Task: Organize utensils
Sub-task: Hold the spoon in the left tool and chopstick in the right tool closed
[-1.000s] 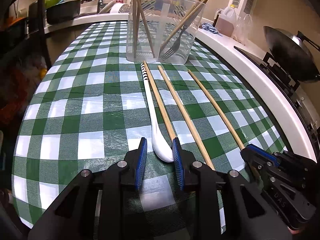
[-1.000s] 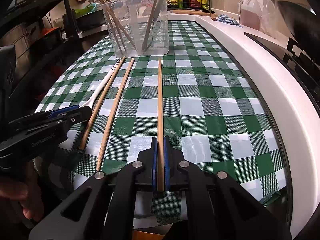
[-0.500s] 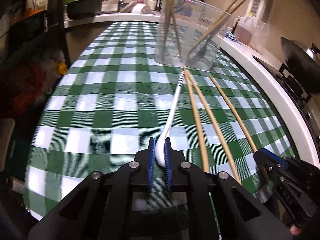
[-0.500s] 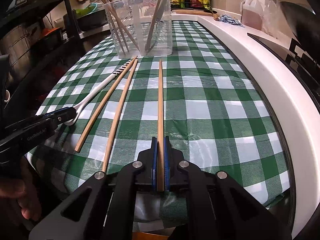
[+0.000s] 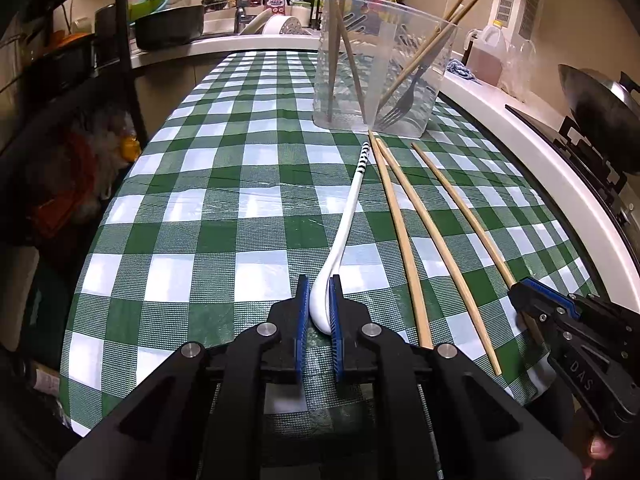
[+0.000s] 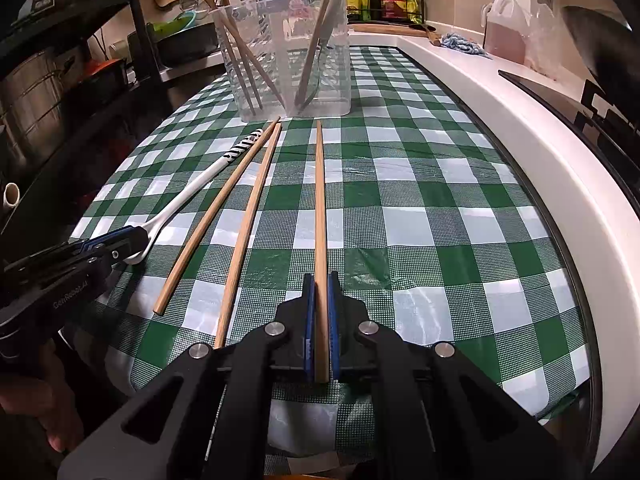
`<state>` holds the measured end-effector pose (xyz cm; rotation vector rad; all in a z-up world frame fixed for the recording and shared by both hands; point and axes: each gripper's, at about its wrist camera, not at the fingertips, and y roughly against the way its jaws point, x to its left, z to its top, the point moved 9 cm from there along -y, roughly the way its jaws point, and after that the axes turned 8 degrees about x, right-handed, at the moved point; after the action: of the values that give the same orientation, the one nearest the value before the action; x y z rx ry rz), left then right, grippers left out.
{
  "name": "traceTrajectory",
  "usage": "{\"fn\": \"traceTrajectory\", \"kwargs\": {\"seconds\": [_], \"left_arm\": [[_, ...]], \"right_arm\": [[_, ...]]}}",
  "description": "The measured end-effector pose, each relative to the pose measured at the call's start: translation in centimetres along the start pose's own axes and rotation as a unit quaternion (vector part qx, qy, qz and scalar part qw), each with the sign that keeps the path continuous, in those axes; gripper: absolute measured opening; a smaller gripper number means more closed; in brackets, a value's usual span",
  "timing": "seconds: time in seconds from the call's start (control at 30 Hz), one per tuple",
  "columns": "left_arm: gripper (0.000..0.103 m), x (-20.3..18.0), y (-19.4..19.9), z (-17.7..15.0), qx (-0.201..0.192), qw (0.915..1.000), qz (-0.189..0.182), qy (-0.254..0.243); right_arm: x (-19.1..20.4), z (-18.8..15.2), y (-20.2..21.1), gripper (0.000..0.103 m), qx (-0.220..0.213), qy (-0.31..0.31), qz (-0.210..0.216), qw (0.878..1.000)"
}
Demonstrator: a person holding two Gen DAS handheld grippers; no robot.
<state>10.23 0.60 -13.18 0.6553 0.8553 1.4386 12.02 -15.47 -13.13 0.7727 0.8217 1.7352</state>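
Left wrist view: left gripper [image 5: 320, 312], blue pads clamped on the bowl end of the white spoon [image 5: 344, 232]; a second ago the jaws stood apart either side of that bowl, so the grasp is newly made. Spoon handle runs toward 12 o'clock, its striped tip just short of the clear container [image 5: 380, 68] at 12 to 1 o'clock. Container holds several chopsticks and a fork [image 5: 404, 100]. Two loose chopsticks [image 5: 404, 240] lie just right of the spoon on the green checked tablecloth [image 5: 200, 200]; a third chopstick [image 5: 464, 208] at 2 o'clock ends inside the right gripper [image 5: 524, 300] at 3 to 4 o'clock. Right wrist view: right gripper [image 6: 320, 320], pads pressed together on the near end of that third chopstick [image 6: 319, 200], which points to 12 o'clock; grip unchanged from a second ago. Container [image 6: 288, 56] at 11 to 12 o'clock. Left gripper [image 6: 120, 242] at 9 o'clock, on the spoon bowl [image 6: 140, 252]. Judgement: both claws now loaded; lift and carry to the container appears next, two chopsticks outstanding.
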Motion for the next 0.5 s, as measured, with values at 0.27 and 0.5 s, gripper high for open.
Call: {"fn": "traceTrajectory", "kwargs": {"seconds": [0.27, 0.5], "left_arm": [[0.010, -0.3, 0.0, 0.0, -0.003, 0.9999, 0.007, -0.013], [0.010, 0.0, 0.3, 0.0, -0.009, 0.9995, 0.024, -0.018]], "right_arm": [[0.0, 0.0, 0.0, 0.007, -0.002, 0.003, -0.003, 1.000], [-1.2, 0.5, 0.3, 0.006, -0.009, -0.013, -0.013, 1.000]]}}
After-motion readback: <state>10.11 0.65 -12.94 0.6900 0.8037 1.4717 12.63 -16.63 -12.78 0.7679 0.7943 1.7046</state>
